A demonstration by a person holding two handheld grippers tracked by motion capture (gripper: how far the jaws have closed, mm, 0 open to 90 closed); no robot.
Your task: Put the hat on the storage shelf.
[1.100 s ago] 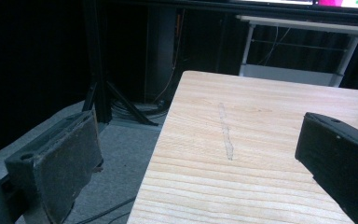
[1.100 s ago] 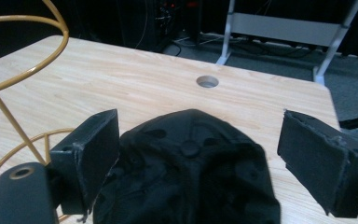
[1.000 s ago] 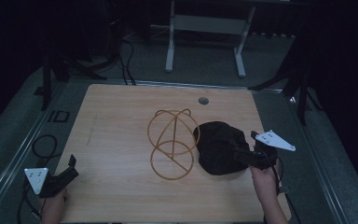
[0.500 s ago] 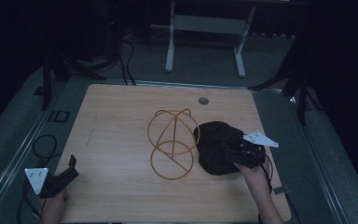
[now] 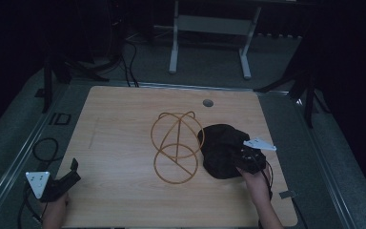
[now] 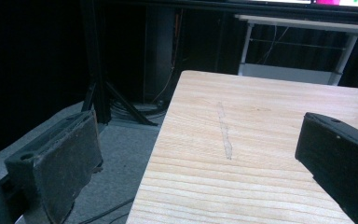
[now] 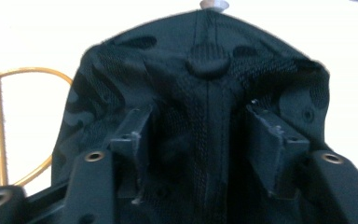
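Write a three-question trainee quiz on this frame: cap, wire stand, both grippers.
1. True or false: the left gripper is closed on the gold wire stand.
2. The right gripper has its open jaws on either side of: A) the table's edge B) the black cap C) a cable
3. Fill in: the cap lies to the ____ of the stand in the high view.

Key: 1 false, it is open at the table's near left corner. 2 B. 3 right.
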